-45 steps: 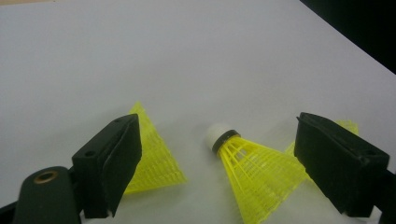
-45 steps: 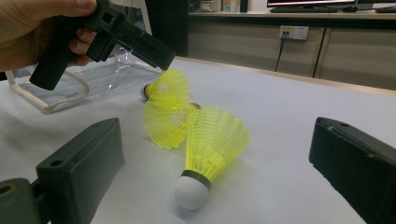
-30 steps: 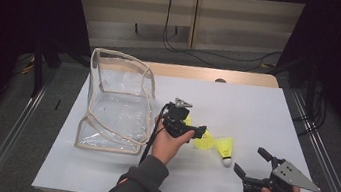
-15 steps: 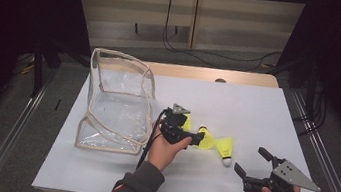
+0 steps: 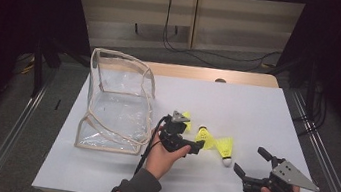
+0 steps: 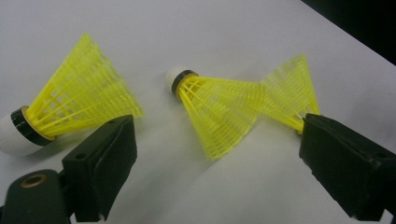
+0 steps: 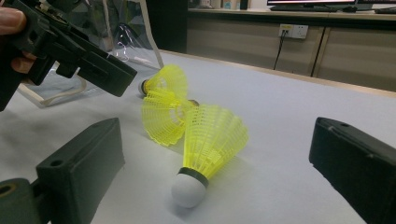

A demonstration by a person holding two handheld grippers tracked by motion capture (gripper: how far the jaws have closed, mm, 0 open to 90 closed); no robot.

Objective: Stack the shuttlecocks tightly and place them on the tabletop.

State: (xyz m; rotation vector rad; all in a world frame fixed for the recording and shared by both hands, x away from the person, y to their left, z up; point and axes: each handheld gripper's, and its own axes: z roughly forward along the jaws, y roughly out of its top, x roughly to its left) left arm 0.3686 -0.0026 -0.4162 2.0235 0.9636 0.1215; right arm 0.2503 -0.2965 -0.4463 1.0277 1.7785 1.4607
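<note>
Three yellow shuttlecocks lie on the table: the first shuttlecock (image 5: 186, 117) at about 11 o'clock of the cluster, the second shuttlecock (image 5: 205, 137) in the middle, the third shuttlecock (image 5: 224, 147) at 4 o'clock. One clear bag (image 5: 116, 103) stands at 9 o'clock. Two grippers, the left gripper (image 5: 187, 145) and the right gripper (image 5: 251, 166).

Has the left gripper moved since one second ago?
Yes. The left gripper moved nearer the table's front edge, farther from the clear bag.
</note>
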